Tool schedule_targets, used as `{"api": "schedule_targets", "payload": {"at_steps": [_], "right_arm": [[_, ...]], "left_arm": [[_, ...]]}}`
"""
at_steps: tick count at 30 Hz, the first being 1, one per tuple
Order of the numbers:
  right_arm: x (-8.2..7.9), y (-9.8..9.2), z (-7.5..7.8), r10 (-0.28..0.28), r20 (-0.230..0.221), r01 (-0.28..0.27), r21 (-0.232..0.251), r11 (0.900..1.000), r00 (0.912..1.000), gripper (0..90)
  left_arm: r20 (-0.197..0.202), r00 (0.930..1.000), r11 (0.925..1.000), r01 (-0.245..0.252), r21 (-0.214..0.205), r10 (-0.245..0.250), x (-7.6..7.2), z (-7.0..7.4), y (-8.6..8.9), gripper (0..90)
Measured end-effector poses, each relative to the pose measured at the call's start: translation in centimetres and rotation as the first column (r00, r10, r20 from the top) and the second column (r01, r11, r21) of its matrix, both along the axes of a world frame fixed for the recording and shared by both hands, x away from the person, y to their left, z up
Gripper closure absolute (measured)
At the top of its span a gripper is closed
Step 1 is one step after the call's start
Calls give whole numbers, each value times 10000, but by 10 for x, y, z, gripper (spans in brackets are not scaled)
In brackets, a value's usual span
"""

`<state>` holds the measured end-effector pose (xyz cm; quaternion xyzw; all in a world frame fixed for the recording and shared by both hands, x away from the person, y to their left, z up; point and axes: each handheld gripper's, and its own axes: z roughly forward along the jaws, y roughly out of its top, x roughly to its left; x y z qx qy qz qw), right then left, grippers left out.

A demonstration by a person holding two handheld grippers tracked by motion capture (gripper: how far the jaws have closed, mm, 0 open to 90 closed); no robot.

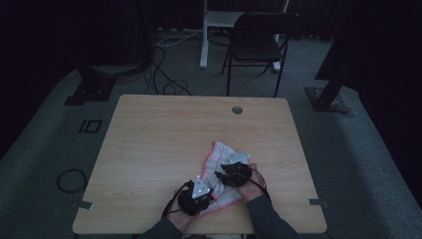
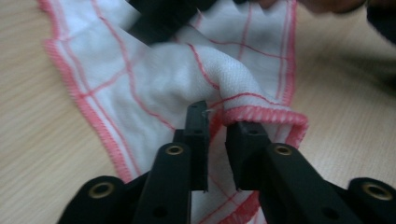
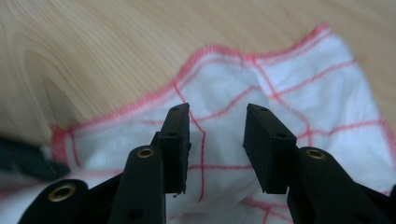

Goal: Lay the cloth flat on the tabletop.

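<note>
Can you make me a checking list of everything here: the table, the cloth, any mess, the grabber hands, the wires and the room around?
Surface: wooden table, with a small round hole near its far edge.
Job's things: white cloth with red lines, crumpled, lying near the front right.
Clutter: nothing seen.
Grippers: left gripper open, a raised fold of the hem just past its pads; right gripper open above the cloth, nothing between the jaws.
Cables: black cable trailing from the left gripper; loose cables on floor.
Surroundings: dark room, folding chair behind the table, grey carpet.

Wood table w/ checked cloth
</note>
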<state>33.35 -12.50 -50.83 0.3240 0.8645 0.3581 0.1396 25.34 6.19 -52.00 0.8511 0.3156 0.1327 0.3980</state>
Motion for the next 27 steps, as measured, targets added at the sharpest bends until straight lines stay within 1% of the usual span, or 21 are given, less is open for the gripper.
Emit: {"api": "schedule_targets", "payload": {"at_steps": [2,3,4,5,6,7,8,9,10,11,12,13,14,15,16,17,18,22,24,26,27], "right_arm": [[0,-2,-8,-124,-198,122,-73,9999,9997,616],[0,-2,-8,-124,-198,122,-73,9999,9997,616],[-1,-3,-10,-138,-201,136,-64,9999,9997,616],[-1,-3,-10,-138,-201,136,-64,9999,9997,616],[-1,-4,-9,-118,-187,117,-62,9999,9998,616],[-1,-4,-9,-118,-187,117,-62,9999,9998,616],[-1,-3,-9,-115,-163,114,-55,9999,9998,617],[-1,-3,-9,-115,-163,114,-55,9999,9998,617],[-2,-2,-10,-125,-170,124,-89,9999,9998,616],[-2,-2,-10,-123,-175,122,-88,9999,9998,616],[-2,-2,-10,-126,-177,125,-69,9999,9998,616],[-2,-2,-10,-126,-177,125,-69,9999,9998,616],[-2,-2,-10,-88,-167,86,-79,9999,9998,616],[-2,-2,-10,-88,-167,86,-79,9999,9998,616],[-2,-2,-10,-102,-170,102,-50,9999,9998,616],[-2,-2,-10,-92,-164,91,-59,9999,9998,616],[-2,-2,-10,-99,-164,99,-36,9999,9998,616],[-2,-2,-10,-79,-124,79,-24,10000,9999,615],[-3,-4,-8,-142,-7,142,102,9998,9999,611],[-2,-7,-5,-247,111,244,247,9994,9996,611],[-2,-9,-3,-316,161,310,328,9990,9994,610]], "left_arm": [[108,9995,9995,-311,-49,311,3,3,10,769],[108,9995,9995,-311,-49,311,3,3,10,769],[201,9980,9982,-591,-48,592,6,5,18,769],[201,9980,9982,-591,-48,592,6,5,18,769],[343,9953,9958,-912,28,911,9,6,25,769],[343,9953,9958,-912,28,911,9,6,25,771],[359,9922,9929,-1191,-7,1190,12,6,31,778],[359,9922,9929,-1191,-7,1190,12,6,31,783],[348,9886,9891,-1469,73,1466,16,6,34,796],[348,9886,9891,-1469,73,1466,16,6,34,802],[264,9857,9860,-1666,95,1663,19,4,36,812],[264,9857,9860,-1666,95,1663,19,4,36,814],[77,9828,9828,-1844,108,1843,22,1,38,818],[77,9828,9828,-1844,108,1843,22,1,38,818],[-208,9828,9829,-1834,174,1837,23,-2,39,814],[-208,9828,9829,-1834,174,1837,23,-2,39,807],[-348,9846,9850,-1704,271,1713,22,-6,36,807],[-475,9868,9871,-1526,490,1549,22,-13,33,810],[-516,9860,9853,-1546,732,1586,23,-16,33,838],[-632,9857,9860,-1521,685,1564,25,-17,35,855],[-571,9856,9846,-1545,816,1594,26,-16,35,860]]}}
